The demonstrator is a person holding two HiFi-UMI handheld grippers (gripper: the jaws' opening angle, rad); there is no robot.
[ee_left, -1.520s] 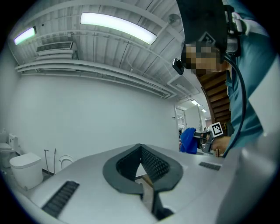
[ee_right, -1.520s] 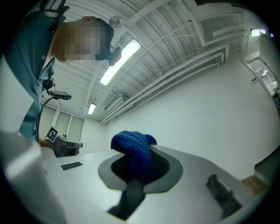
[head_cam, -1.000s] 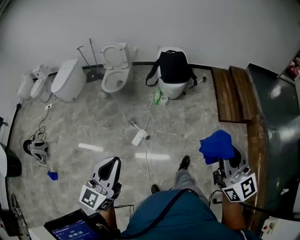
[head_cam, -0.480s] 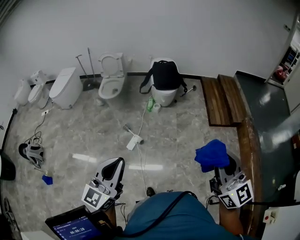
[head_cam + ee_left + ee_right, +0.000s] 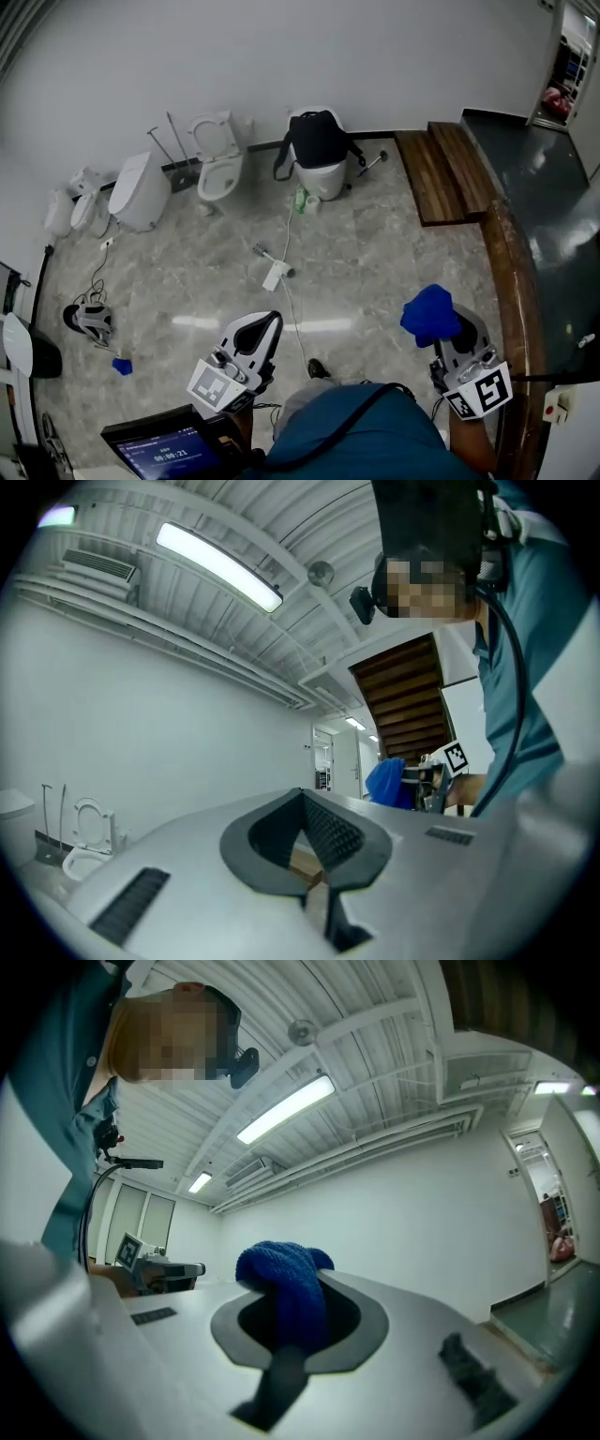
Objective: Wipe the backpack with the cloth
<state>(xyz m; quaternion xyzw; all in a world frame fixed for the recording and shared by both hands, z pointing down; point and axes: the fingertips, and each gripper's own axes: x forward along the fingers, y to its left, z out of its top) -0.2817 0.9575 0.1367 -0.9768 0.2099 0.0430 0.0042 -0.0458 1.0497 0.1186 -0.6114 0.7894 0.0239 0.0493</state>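
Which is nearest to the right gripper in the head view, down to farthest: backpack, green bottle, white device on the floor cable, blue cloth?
1. blue cloth, held in the right gripper's jaws.
2. white device, mid-floor, to its left.
3. green bottle, by the toilet base.
4. backpack, on that toilet at the far wall.

Cloth (image 5: 281,1283): blue terry, rough pile, matt. Backpack (image 5: 317,139): black fabric, matt. Floor (image 5: 375,234): grey marble-look tile, glossy, mirrors lamps. Far-right platform (image 5: 441,173): brown wood planks. Toilet (image 5: 217,159): white, glossy. Left gripper (image 5: 305,808): smooth pale-grey plastic shell, dark ribbed pads.
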